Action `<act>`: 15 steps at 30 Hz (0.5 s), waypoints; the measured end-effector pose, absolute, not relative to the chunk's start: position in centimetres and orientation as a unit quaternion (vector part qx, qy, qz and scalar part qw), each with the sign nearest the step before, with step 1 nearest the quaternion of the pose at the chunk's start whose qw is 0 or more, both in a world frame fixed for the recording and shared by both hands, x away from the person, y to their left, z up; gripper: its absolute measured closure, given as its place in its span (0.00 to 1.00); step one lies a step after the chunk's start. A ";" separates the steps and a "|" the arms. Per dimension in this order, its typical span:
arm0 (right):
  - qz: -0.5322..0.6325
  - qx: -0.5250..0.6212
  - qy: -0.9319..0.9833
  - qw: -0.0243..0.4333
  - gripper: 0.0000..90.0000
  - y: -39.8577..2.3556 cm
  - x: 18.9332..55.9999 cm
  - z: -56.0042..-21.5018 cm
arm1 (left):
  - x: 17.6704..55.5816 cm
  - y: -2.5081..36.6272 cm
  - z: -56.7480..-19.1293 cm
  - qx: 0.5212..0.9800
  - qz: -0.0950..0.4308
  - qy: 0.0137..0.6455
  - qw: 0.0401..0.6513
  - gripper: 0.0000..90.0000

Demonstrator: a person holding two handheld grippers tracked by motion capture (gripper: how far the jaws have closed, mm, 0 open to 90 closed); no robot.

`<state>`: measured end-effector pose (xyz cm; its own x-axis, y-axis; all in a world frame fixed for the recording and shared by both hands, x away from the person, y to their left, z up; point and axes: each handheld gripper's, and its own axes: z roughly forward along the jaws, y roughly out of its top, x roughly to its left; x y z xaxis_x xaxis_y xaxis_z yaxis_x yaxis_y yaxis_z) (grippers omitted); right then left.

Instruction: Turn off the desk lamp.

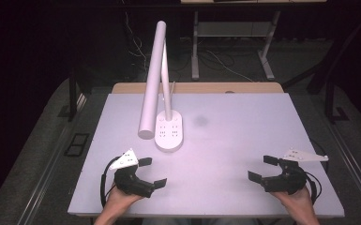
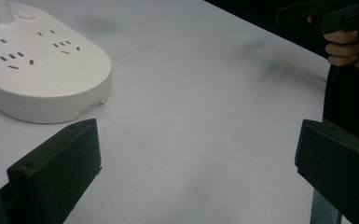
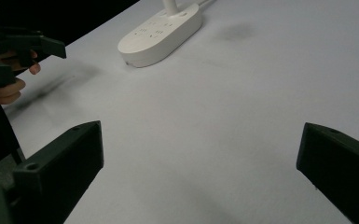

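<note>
A white desk lamp stands near the table's middle left; its oval base [image 1: 169, 132] carries sockets and buttons, and a long tube head [image 1: 152, 79] leans over it. The base [image 2: 37, 60] lies just ahead of my left jaws and far off in the right gripper view [image 3: 161, 33]. My left gripper [image 1: 152, 172] rests open at the front left, nothing between its jaws. My right gripper [image 1: 261, 168] is open at the front right, also holding nothing. Each gripper view shows the other hand's gripper [image 2: 326, 14] [image 3: 23, 51] at its edge.
The white table top [image 1: 234, 136] has a wooden strip along its far edge [image 1: 206, 87]. A faint dark smudge [image 1: 200, 121] marks the surface right of the lamp. Beyond the table stand desk legs and cables on a dark floor.
</note>
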<state>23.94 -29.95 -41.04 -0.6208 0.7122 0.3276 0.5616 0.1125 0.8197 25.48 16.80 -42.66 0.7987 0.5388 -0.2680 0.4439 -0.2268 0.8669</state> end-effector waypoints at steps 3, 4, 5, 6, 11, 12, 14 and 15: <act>0.510 0.425 0.745 0.069 0.01 -29.8 23.9 -41.1 | 25.5 16.8 -42.7 0.783 0.043 0.313 0.537 0.00; 0.510 0.424 0.745 0.068 0.01 -29.8 23.8 -41.1 | 25.5 16.7 -42.6 0.782 0.043 0.312 0.537 0.00; 0.510 0.424 0.745 0.068 0.01 -29.8 23.8 -41.1 | 25.5 16.7 -42.6 0.782 0.043 0.312 0.538 0.00; 0.510 0.424 0.746 0.067 0.01 -29.8 23.7 -41.1 | 25.5 16.7 -42.6 0.783 0.042 0.310 0.538 0.00; 0.509 0.421 0.748 0.064 0.01 -29.7 23.6 -41.1 | 25.7 16.5 -42.6 0.782 0.040 0.309 0.539 0.00; 0.509 0.422 0.748 0.062 0.01 -29.7 23.6 -41.1 | 25.7 16.5 -42.6 0.783 0.040 0.308 0.539 0.00; 0.507 0.425 0.748 0.058 0.01 -29.8 23.5 -41.1 | 25.8 16.5 -42.6 0.783 0.039 0.307 0.539 0.00; 0.508 0.425 0.747 0.058 0.01 -29.8 23.4 -41.1 | 25.8 16.5 -42.6 0.783 0.039 0.307 0.540 0.00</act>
